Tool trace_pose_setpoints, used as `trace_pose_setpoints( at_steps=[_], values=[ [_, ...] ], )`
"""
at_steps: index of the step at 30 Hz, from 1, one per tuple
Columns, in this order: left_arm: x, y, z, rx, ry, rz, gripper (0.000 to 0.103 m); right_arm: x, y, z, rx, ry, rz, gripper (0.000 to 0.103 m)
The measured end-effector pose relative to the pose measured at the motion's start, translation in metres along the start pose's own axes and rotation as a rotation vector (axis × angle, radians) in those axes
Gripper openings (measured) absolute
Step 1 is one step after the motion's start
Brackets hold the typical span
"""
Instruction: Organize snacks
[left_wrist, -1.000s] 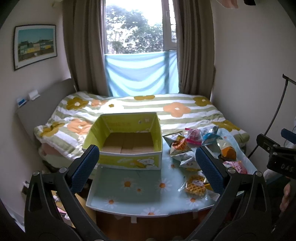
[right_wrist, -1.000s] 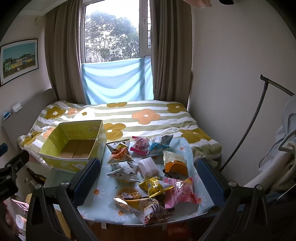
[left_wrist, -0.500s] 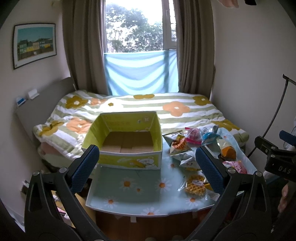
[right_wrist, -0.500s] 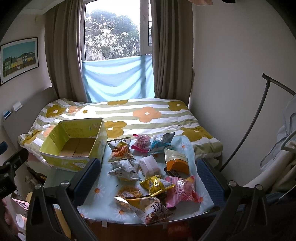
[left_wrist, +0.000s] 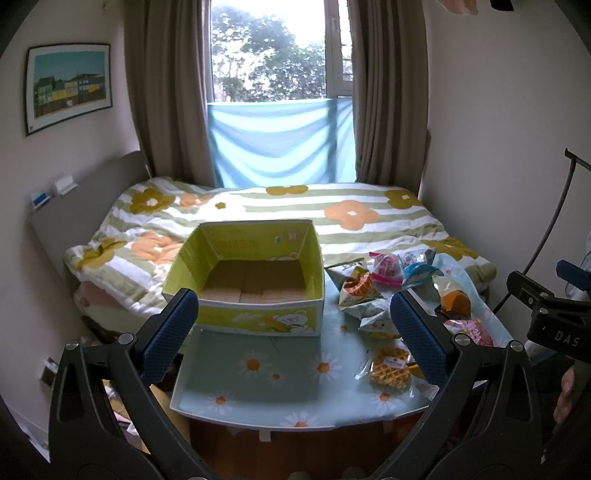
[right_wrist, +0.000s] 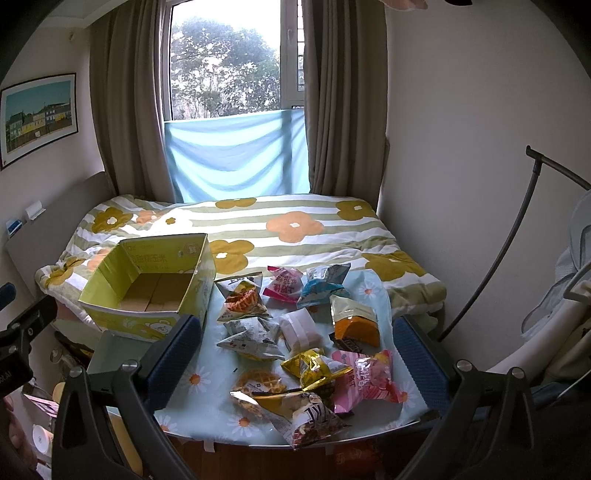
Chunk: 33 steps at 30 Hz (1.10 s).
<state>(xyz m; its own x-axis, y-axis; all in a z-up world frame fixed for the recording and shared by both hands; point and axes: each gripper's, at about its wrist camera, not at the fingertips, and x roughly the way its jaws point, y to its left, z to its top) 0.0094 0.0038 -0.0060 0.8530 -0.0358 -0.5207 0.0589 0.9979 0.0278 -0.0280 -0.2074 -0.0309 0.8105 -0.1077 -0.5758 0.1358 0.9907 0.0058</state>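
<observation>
Snack sorting station: bed, tabletop, carton, packets, two hand-held grippers.

A quilted floral bed (left_wrist: 332, 221) is seen behind a glossy daisy-print tabletop (left_wrist: 258, 380). A rectangular yellow-green cardboard box (left_wrist: 255, 280), open-topped and empty, is set at the tabletop's left. Crinkled foil and plastic snack packets (right_wrist: 303, 332) are heaped to its right. The left hand-held gripper (left_wrist: 295, 332) and right hand-held gripper (right_wrist: 299, 354) are held spread wide above the tabletop, nothing gripped.
</observation>
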Motion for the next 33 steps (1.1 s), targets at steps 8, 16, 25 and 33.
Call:
trace_pose_setpoints(
  at_steps=[8, 16, 25, 33],
  values=[
    [-0.0001, 0.0005, 0.0005, 0.002, 0.001, 0.001, 0.103, 0.0003, -0.0001, 0.0012, 0.000, 0.003, -0.001, 0.103],
    [0.0000, 0.0005, 0.0008, 0.001, 0.001, -0.002, 0.103, 0.0005, -0.0003, 0.0018, 0.001, 0.006, 0.001, 0.103],
    [0.0009, 0.0014, 0.0003, 0.000, 0.000, 0.001, 0.103, 0.0019, 0.0038, -0.0044, -0.001, 0.008, -0.001, 0.103],
    [0.0018, 0.0023, 0.0001, -0.001, 0.002, 0.000, 0.103, 0.0018, 0.0020, -0.0009, 0.000, 0.010, 0.000, 0.103]
  ],
)
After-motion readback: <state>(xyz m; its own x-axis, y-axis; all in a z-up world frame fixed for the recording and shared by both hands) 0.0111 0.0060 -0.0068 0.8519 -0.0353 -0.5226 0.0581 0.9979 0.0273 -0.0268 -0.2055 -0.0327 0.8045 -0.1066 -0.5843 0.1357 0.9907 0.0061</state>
